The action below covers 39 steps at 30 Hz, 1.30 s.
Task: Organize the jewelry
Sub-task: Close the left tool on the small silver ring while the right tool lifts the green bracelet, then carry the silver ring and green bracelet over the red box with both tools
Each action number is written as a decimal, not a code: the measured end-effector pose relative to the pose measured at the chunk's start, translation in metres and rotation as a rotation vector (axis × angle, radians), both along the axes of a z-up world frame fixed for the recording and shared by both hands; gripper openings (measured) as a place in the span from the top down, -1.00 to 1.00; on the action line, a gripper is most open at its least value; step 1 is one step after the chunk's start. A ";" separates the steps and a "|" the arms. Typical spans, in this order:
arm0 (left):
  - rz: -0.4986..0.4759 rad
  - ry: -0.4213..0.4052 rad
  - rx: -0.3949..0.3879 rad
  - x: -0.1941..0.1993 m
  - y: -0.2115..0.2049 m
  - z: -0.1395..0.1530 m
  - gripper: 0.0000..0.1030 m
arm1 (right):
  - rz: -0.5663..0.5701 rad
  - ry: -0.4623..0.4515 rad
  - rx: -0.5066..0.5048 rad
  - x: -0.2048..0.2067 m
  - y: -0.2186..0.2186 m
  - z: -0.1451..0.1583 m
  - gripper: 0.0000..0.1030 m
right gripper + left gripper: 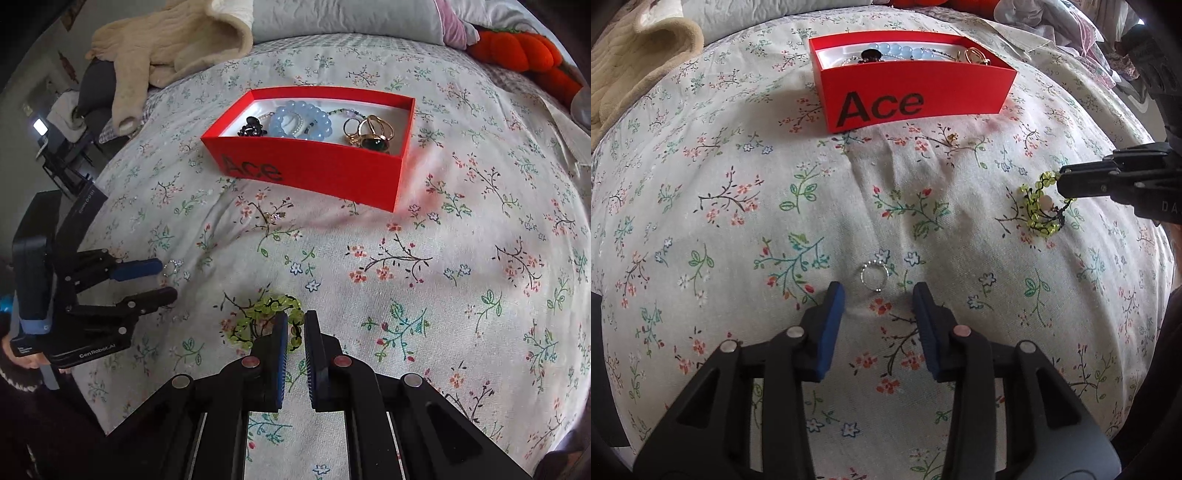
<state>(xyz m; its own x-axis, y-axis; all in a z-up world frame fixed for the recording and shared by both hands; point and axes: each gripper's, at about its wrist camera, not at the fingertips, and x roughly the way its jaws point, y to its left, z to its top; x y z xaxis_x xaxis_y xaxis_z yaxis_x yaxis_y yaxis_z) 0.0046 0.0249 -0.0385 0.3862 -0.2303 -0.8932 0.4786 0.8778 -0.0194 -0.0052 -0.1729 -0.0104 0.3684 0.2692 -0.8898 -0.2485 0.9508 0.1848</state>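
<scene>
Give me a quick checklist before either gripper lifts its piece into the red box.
1. Left gripper open, fingers either side of the silver ring: ok.
2. Ring between the pads: not ok, it lies just ahead of the fingertips.
3. Right gripper closed on the green bead bracelet: cannot tell, a narrow gap shows.
4. Red box open on top: ok.
5. Free space inside the box: ok, some white floor shows.

I see a bed under a pale floral-print cotton sheet (461, 280). A cream fleece garment (166, 40) lies crumpled at its far left, a grey quilted pillow (343, 18) behind, and an orange knitted pumpkin cushion (517, 48) far right.
</scene>
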 end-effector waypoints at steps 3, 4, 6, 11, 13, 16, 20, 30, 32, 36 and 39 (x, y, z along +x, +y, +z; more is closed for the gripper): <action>0.004 -0.009 0.007 0.001 -0.002 0.000 0.33 | -0.017 0.003 -0.001 0.000 -0.004 0.000 0.83; 0.003 -0.012 0.009 0.001 -0.003 0.000 0.34 | -0.019 0.002 0.001 0.000 -0.005 0.000 0.83; -0.001 -0.013 0.008 0.002 -0.004 0.000 0.47 | -0.020 0.000 0.002 -0.001 -0.006 0.001 0.83; -0.006 -0.014 0.013 0.001 -0.006 0.000 0.68 | -0.022 -0.003 0.003 -0.001 -0.007 0.003 0.83; -0.002 -0.016 0.014 0.001 -0.007 0.000 0.68 | -0.022 -0.004 0.005 -0.002 -0.007 0.004 0.83; 0.005 -0.022 0.010 0.001 -0.007 0.001 0.69 | -0.025 -0.014 0.014 -0.002 -0.008 0.009 0.83; 0.016 -0.024 -0.005 0.003 -0.006 0.006 0.70 | -0.034 -0.046 0.039 -0.003 -0.011 0.022 0.83; 0.049 -0.075 -0.061 0.012 -0.008 0.035 0.69 | -0.054 -0.148 0.100 0.004 -0.018 0.061 0.83; 0.059 -0.087 -0.078 0.015 -0.008 0.042 0.70 | -0.066 -0.165 0.111 0.006 -0.019 0.067 0.83; 0.096 -0.100 -0.111 0.025 -0.009 0.052 0.69 | -0.091 -0.191 0.136 0.012 -0.022 0.076 0.83; 0.121 -0.113 -0.135 0.032 -0.011 0.059 0.69 | -0.108 -0.212 0.147 0.016 -0.022 0.081 0.83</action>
<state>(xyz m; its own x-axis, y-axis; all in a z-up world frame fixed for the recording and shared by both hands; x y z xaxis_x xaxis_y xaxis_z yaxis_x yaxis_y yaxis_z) 0.0368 0.0141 0.0208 0.5142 -0.2912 -0.8067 0.3760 0.9219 -0.0931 0.0107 -0.1949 0.0702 0.5756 0.3387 -0.7443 -0.1950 0.9408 0.2773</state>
